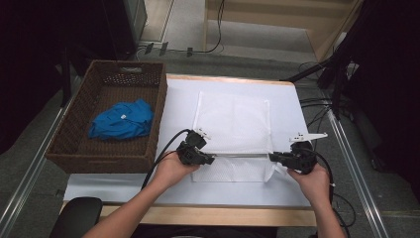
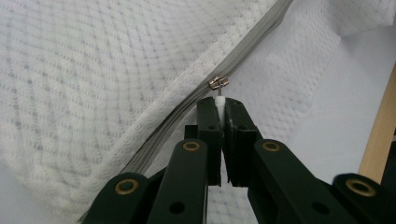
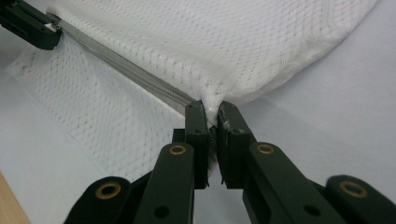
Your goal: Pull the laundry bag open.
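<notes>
Your left gripper (image 2: 223,105) is clamped on the white zipper pull tab (image 2: 220,99) and your right gripper (image 3: 212,112) pinches the corner of the white mesh laundry bag (image 1: 233,129) lying flat on the white-covered table (image 1: 178,106).

- Zipper pull tab (image 2: 221,99): clamped between the left gripper (image 2: 224,105) jaws, only its white tip pokes out at 12 o'clock; shape of the rest hidden.
- Mesh bag (image 1: 233,124): corner bunched inside the right gripper (image 3: 212,112) jaws, fabric edge hidden there.
- Zipper (image 3: 126,70): right end disappears behind the pinched mesh.
- Blue garment (image 1: 123,120) in the wicker basket (image 1: 106,157): crumpled, type unclear; its small white label too small to read.
- Forearms: cut off at the high view's 6 o'clock edge.
- Black chair back (image 1: 74,215): cropped at 7 o'clock.
</notes>
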`<state>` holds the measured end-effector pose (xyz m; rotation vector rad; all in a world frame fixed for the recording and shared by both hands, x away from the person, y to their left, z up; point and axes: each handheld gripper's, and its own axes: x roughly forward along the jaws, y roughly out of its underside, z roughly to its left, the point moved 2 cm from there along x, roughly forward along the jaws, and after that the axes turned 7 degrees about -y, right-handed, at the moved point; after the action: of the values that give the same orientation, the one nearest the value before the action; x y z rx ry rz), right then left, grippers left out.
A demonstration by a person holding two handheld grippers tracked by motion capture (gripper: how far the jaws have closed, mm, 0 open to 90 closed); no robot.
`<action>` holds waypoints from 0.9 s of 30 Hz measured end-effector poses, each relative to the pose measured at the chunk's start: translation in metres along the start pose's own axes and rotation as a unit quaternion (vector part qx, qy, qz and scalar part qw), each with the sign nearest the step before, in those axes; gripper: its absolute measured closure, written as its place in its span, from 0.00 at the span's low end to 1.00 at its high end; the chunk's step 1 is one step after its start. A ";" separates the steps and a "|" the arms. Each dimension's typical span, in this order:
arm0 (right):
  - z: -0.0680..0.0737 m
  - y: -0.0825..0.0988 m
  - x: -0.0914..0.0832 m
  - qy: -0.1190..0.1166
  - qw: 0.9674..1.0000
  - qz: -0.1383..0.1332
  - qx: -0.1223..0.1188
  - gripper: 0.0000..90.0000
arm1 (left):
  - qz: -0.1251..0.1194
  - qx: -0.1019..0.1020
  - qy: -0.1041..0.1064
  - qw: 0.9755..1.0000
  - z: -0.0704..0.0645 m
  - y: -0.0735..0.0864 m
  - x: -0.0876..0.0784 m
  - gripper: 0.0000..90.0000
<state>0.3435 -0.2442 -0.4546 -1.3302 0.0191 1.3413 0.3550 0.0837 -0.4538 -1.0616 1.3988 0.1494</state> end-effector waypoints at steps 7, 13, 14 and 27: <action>0.000 0.000 0.000 -0.001 1.000 0.000 -0.002 0.95 | -0.008 -0.004 0.003 1.000 -0.001 0.005 -0.006 0.97; 0.000 0.002 -0.001 -0.002 1.000 -0.001 -0.001 0.95 | -0.005 -0.002 0.003 1.000 -0.001 0.006 -0.005 0.97; 0.001 0.002 0.000 -0.002 1.000 0.000 -0.001 0.95 | -0.005 -0.001 0.003 1.000 -0.001 0.006 -0.004 0.97; 0.000 0.002 0.000 -0.003 1.000 0.001 -0.001 0.95 | -0.005 -0.002 -0.001 1.000 0.000 0.008 -0.003 0.97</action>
<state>0.3423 -0.2448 -0.4555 -1.3284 0.0138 1.3478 0.3492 0.0898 -0.4549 -1.0718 1.3923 0.1449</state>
